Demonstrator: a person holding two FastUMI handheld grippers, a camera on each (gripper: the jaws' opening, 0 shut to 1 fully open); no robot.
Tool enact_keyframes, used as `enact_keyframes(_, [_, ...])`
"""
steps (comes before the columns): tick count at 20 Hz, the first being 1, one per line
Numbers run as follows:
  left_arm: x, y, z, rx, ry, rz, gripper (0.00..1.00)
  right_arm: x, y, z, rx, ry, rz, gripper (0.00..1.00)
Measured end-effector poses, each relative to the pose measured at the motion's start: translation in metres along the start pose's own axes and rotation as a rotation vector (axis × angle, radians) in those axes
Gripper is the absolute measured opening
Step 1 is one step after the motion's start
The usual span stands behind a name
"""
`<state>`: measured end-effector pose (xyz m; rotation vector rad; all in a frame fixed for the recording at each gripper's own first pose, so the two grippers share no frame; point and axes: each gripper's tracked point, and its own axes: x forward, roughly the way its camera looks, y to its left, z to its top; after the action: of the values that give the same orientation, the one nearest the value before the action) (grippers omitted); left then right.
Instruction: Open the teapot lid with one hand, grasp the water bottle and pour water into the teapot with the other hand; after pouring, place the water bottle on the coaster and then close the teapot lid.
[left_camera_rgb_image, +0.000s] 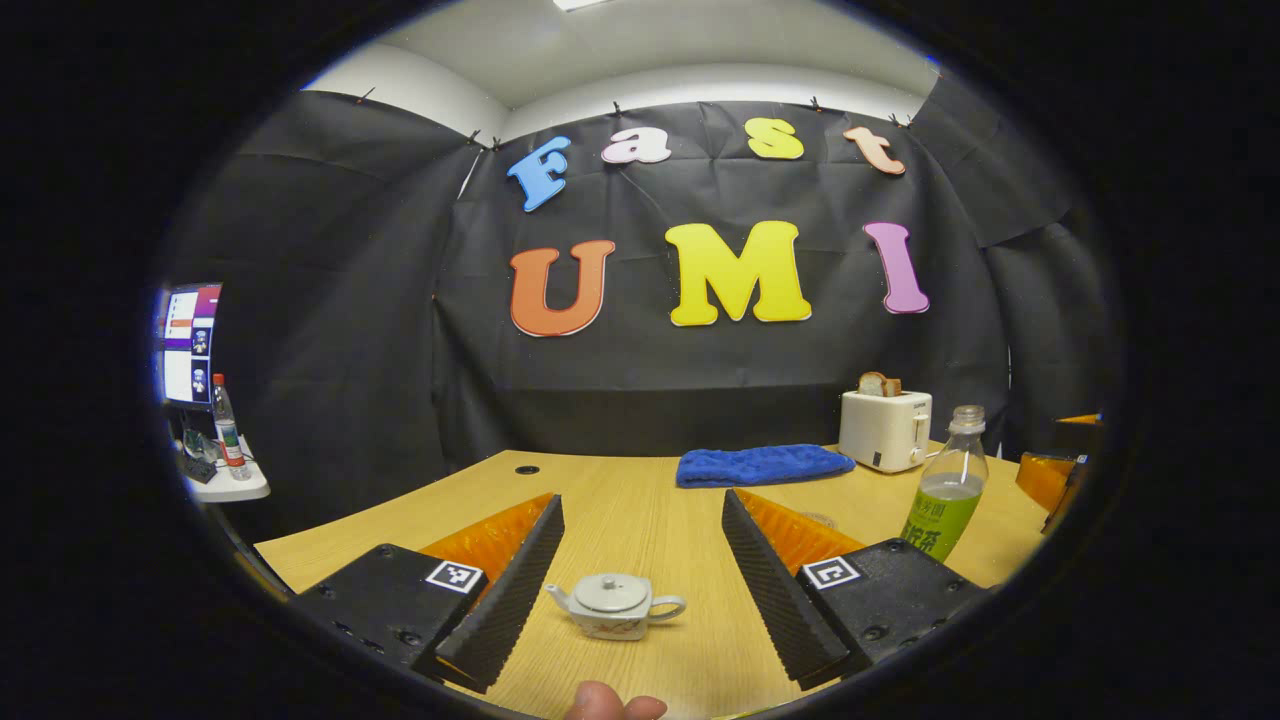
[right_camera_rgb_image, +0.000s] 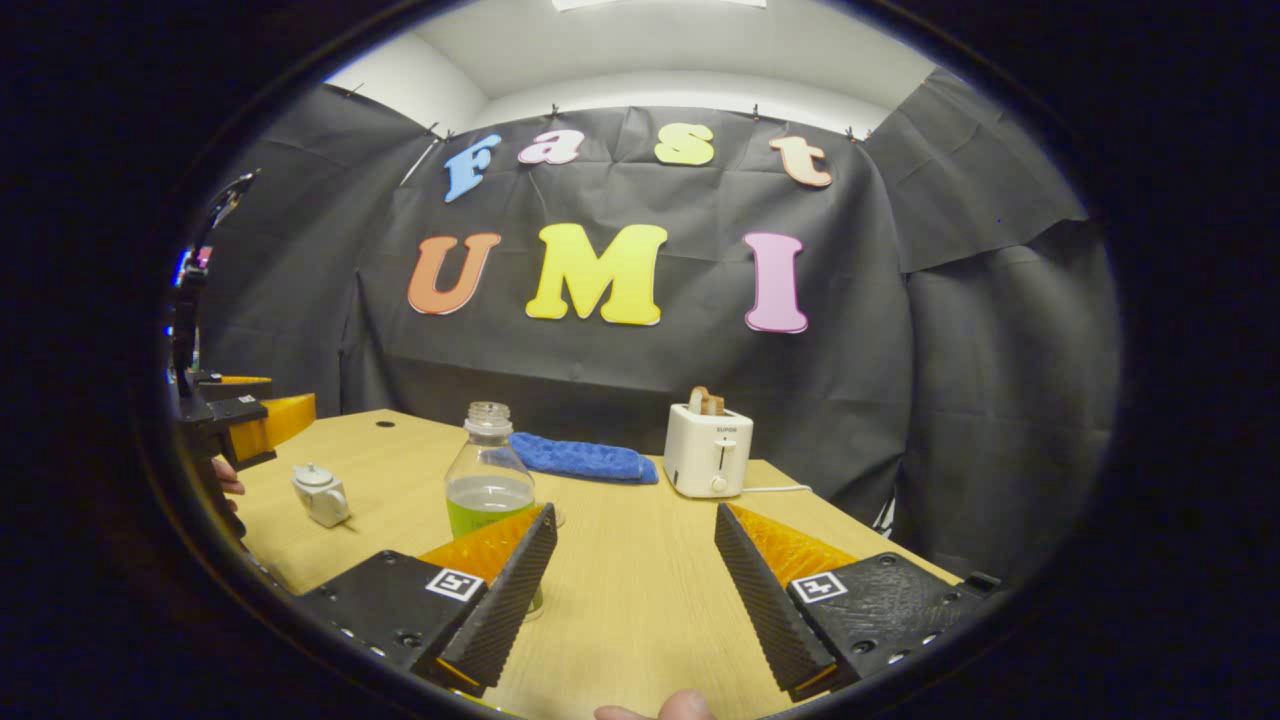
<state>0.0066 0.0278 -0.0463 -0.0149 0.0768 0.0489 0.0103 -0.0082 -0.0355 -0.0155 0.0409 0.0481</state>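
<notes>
Wooden table (left_camera_rgb_image: 640, 510), light grain, small dark hole (left_camera_rgb_image: 527, 469) near its far left edge. Blue cloth (left_camera_rgb_image: 762, 465) lies folded flat at the back. White toaster (left_camera_rgb_image: 885, 430) just right of it, bread slices (left_camera_rgb_image: 879, 384) standing in the slots. Side shelf (left_camera_rgb_image: 225, 487) off left carries a monitor (left_camera_rgb_image: 188, 344) and a red-capped bottle (left_camera_rgb_image: 227, 427).

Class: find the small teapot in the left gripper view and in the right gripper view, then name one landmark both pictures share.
Left gripper view: the teapot sits bottom centre on the table, between that gripper's open fingers.
Right gripper view: the teapot sits at far left, left of the water bottle.
Shared landmark: the white toaster beside the blue cloth.
</notes>
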Motion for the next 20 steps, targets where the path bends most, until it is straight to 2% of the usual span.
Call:
enact_keyframes(1, [-0.002, 0.008, -0.012, 0.008, 0.024, 0.016, 1.00, 0.001, -0.002, -0.003, 0.003, 0.001, 0.003, 0.95])
enact_keyframes(3, [-0.002, 0.023, -0.029, 0.016, 0.065, 0.047, 1.00, 0.005, -0.005, -0.009, 0.020, 0.008, 0.008, 0.98])
enact_keyframes(4, [0.000, 0.029, -0.037, 0.013, 0.089, 0.063, 1.00, 0.008, -0.003, -0.012, 0.028, 0.018, 0.014, 0.95])
enact_keyframes(8, [0.016, 0.023, -0.054, -0.001, 0.136, 0.043, 1.00, 0.013, -0.005, -0.022, 0.035, 0.048, 0.026, 0.96])
enact_keyframes(12, [0.037, 0.015, -0.060, 0.001, 0.155, 0.029, 0.88, 0.015, -0.015, -0.025, 0.035, 0.053, 0.006, 0.95])
enact_keyframes(20, [0.053, 0.012, -0.077, 0.017, 0.219, 0.042, 0.49, 0.019, -0.021, -0.035, 0.028, 0.086, -0.004, 0.95])
